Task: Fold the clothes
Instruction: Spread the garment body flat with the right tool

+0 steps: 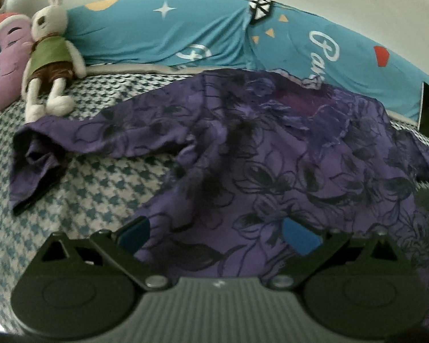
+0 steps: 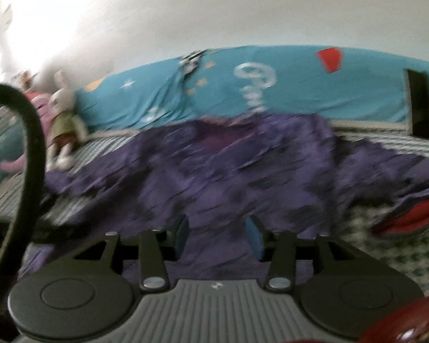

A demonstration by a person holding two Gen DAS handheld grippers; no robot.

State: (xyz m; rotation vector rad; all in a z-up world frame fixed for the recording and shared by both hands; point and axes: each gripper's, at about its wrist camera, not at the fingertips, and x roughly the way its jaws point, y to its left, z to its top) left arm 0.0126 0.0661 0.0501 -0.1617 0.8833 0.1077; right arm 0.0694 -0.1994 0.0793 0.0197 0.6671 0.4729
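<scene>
**Purple floral top spread on a checked bed**

Left wrist view: the purple top (image 1: 271, 154) lies spread on the houndstooth bedspread (image 1: 100, 188), neckline toward a blue pillow (image 1: 214, 37) lettered "Par…", one sleeve stretched left. Left gripper (image 1: 216, 234) jaws apart over the hem.

Right wrist view, blurred: right gripper (image 2: 216, 237) jaws apart over the top.

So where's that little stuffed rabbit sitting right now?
The stuffed rabbit lies at the far left of the left wrist view, on the checked bedspread, against the blue pillow, beside a purple moon plush.
</scene>
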